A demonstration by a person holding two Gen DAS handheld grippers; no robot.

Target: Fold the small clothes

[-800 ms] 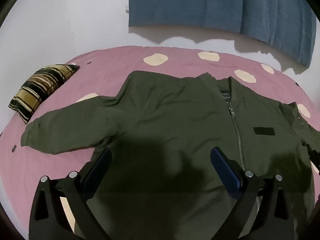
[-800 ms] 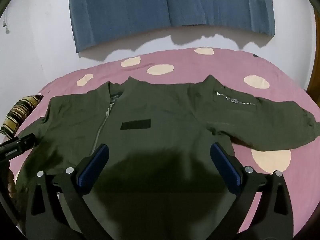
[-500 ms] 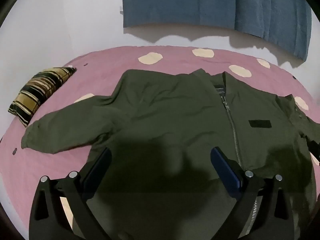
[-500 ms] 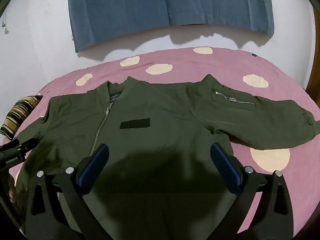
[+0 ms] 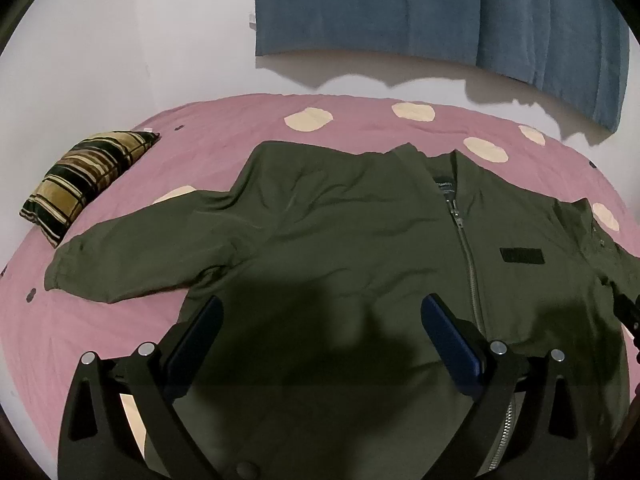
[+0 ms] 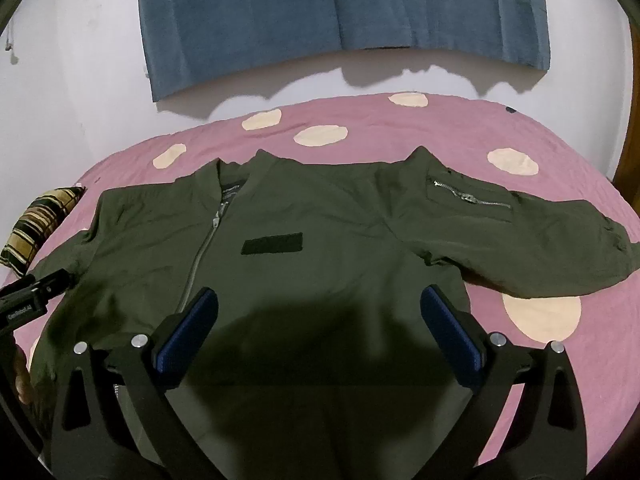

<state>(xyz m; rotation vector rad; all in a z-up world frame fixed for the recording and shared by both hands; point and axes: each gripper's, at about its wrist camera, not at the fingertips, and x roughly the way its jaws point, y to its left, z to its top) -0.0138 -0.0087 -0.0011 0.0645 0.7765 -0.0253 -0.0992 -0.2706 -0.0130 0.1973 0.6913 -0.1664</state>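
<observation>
**Jacket spread on the bed, folding not yet begun**

A bed (image 5: 120, 320) covered in a pink sheet with pale dots stands against a white wall, a blue cloth (image 6: 340, 20) hanging above it. A green jacket (image 5: 340, 240) lies face up and zipped across the bed, both sleeves spread out to the sides. The left hand-held gripper (image 5: 320, 336) and the right hand-held gripper (image 6: 320, 328) each hover over the jacket's lower body with jaws wide apart, holding nothing.

The first step is probably to fold a sleeve in: each gripper should take its sleeve near the cuff, pinch one layer cleanly, and lay it flat across the chest without dragging the body.

The left view shows the plain sleeve (image 5: 140, 256) and a striped pillow (image 5: 84, 184) in full; the right view alone shows the other sleeve (image 6: 540, 240) with its zipped pocket (image 6: 468, 196).
</observation>
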